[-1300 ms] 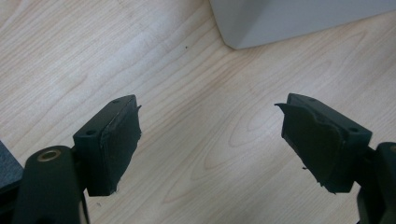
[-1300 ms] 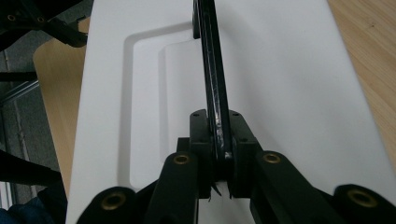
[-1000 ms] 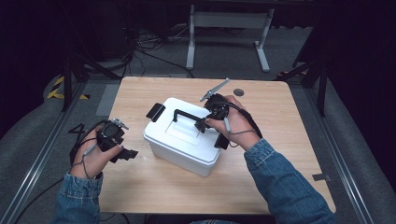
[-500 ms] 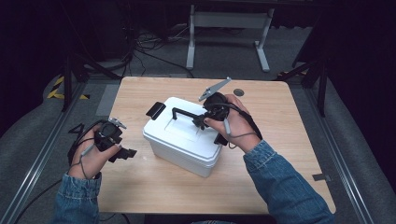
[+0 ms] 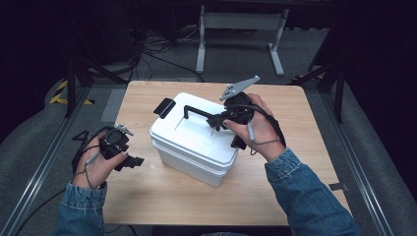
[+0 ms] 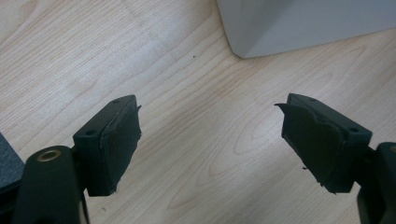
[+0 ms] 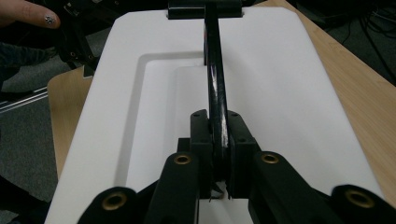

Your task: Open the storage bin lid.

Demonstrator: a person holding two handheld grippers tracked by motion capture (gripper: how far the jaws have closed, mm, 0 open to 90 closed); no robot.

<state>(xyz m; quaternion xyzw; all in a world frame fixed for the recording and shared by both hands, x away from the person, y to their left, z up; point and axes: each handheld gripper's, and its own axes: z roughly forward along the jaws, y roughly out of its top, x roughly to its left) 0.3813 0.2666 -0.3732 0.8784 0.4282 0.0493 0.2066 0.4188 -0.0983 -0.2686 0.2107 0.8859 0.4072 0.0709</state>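
1. While clamped on the black handle [image 5: 199, 110] of a white box [image 5: 196, 152], pictured from above in the person's right hand [image 5: 258, 132]: the right gripper [image 5: 214, 120], grey three-cornered plate [image 5: 239, 88] tilted up toward the far edge of the table [image 5: 300, 108].
2. Seen along that gripper's own jaws in the right gripper view: right gripper [image 7: 218, 135] closed narrow, both pads pressed flat against the handle [image 7: 215, 84], one on each side, with the bar running straight ahead above the recessed white lid [image 7: 285, 70] to its hinge block at the far end.
3. Set near the middle of the wooden table, angled to its edges: the box, lid on, with a black latch [image 5: 164, 107] flipped up at its far left end.
4. Held low in the left hand [image 5: 96, 164] near the table's left edge, just beside the box but apart from it: the left gripper [image 5: 130, 156].
5. Shown in the left gripper view: left gripper [image 6: 210, 135] spread wide, gripping nothing, bare pale wood grain [image 6: 187, 93] between the two black pads and a rounded lower corner of the box [image 6: 299, 23] at the top of the frame.
6. Entering from the bottom of the high view: two forearms in blue denim sleeves [image 5: 305, 196].
7. Beyond the table, on a dark floor: loose cables [image 5: 147, 44] and a grey metal stand [image 5: 241, 22].
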